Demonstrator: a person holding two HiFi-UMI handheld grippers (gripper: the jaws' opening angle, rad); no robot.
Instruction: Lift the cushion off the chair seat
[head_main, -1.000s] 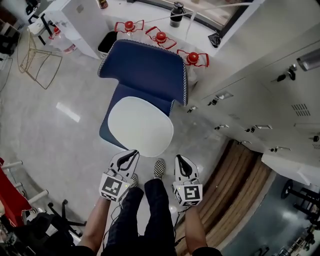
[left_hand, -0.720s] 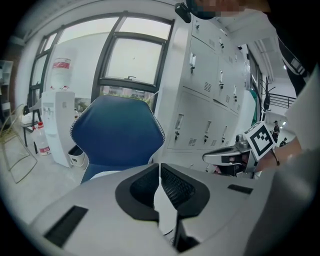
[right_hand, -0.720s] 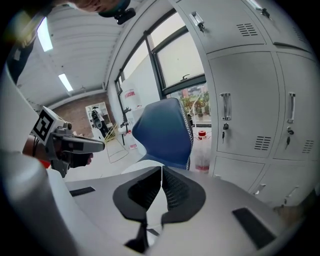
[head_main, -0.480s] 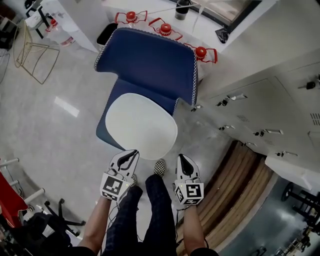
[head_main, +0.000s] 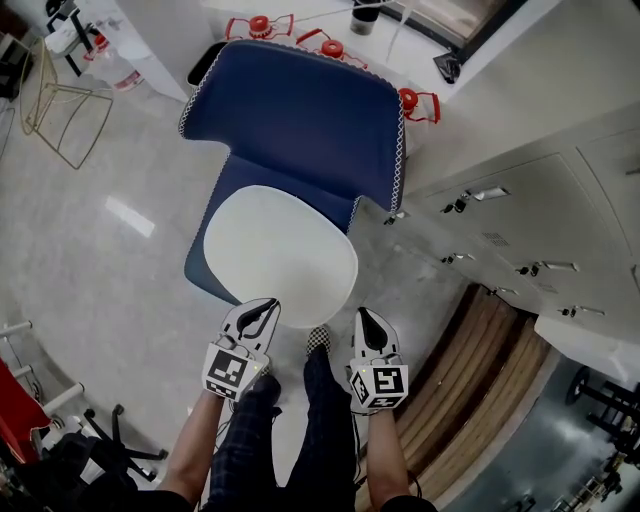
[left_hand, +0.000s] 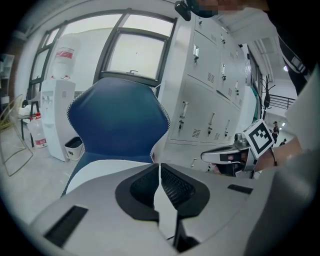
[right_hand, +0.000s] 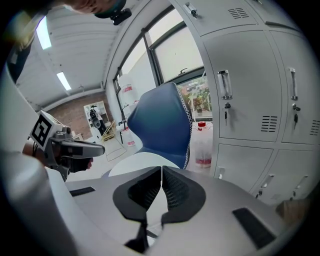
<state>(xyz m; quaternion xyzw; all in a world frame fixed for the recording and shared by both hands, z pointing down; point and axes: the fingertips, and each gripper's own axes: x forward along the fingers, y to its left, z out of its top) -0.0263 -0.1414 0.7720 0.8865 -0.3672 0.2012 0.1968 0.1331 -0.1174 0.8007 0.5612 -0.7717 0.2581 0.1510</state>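
Left gripper (head_main: 262, 305) and right gripper (head_main: 362, 315) both clenched empty; white cushion (head_main: 280, 255) sits on the blue chair (head_main: 300, 110), red-capped jugs (head_main: 330, 47) behind.

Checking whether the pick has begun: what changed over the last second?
The chair and white cushion loom larger in the head view: the person has leaned down toward them. Nothing was gripped. The left tool and right tool stay shut and empty; the cushion stays flat on the seat.
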